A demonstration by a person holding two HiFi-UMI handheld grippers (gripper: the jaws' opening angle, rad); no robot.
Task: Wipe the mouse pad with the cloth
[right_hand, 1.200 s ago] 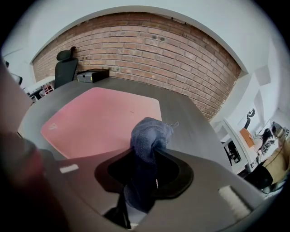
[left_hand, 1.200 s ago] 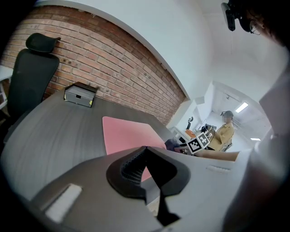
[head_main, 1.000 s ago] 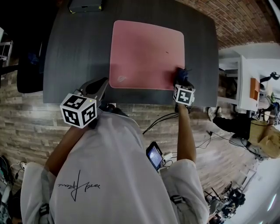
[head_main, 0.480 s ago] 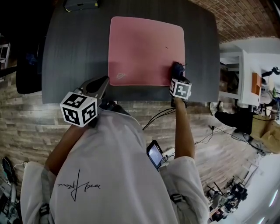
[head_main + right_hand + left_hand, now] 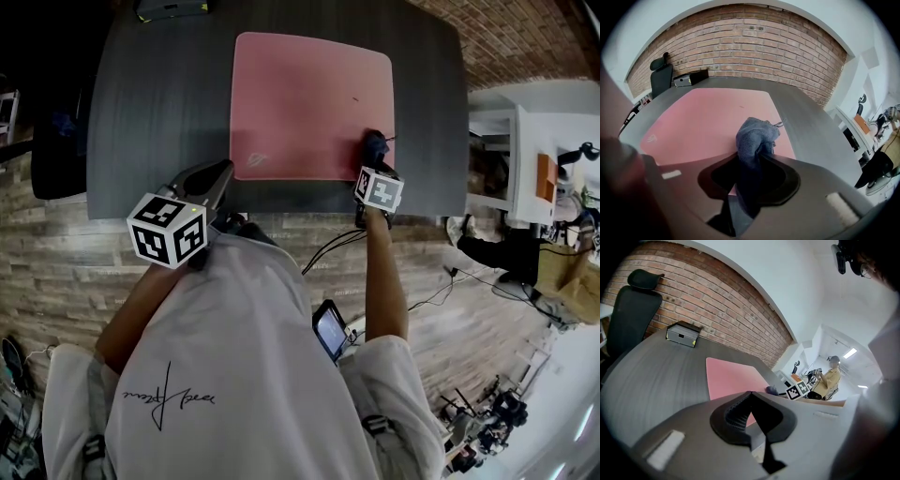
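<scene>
A pink mouse pad (image 5: 309, 103) lies on the dark grey desk (image 5: 159, 103); it also shows in the left gripper view (image 5: 726, 378) and fills the middle of the right gripper view (image 5: 712, 122). My right gripper (image 5: 375, 155) is shut on a bunched blue cloth (image 5: 754, 140), which rests on the pad's near right corner (image 5: 375, 145). My left gripper (image 5: 211, 183) hangs at the desk's near edge, left of the pad. Its jaws are shut with nothing between them (image 5: 750, 411).
A small grey box (image 5: 169, 9) sits at the desk's far left corner. A black office chair (image 5: 633, 301) stands to the left of the desk. Cables (image 5: 337, 248) trail on the wooden floor below the desk edge. A seated person (image 5: 827, 380) is far to the right.
My right gripper with the cloth has slid up the pad's right side, away from the near edge. The left gripper has barely moved.
</scene>
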